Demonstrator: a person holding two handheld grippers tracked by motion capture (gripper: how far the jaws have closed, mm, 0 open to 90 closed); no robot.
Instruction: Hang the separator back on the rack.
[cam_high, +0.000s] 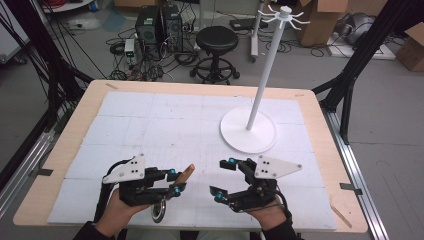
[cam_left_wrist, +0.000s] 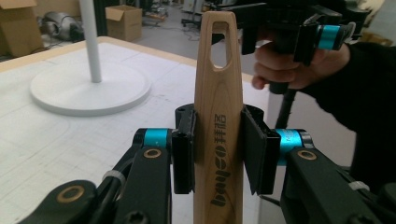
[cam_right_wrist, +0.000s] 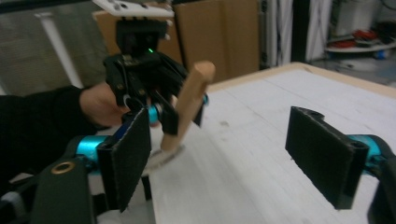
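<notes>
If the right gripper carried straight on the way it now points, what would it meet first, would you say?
Most likely the left gripper and the wooden handle it clamps. The right gripper, jaws open with nothing between them, faces them across bare white table cover. Depth is hard to judge, so it might pass just beside.

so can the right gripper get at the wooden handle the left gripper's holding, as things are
Probably yes. The right gripper has its jaws wide open with nothing between them, and the bare white table mat lies between it and the light wooden handle with a hanging slot clamped in the left gripper.
</notes>
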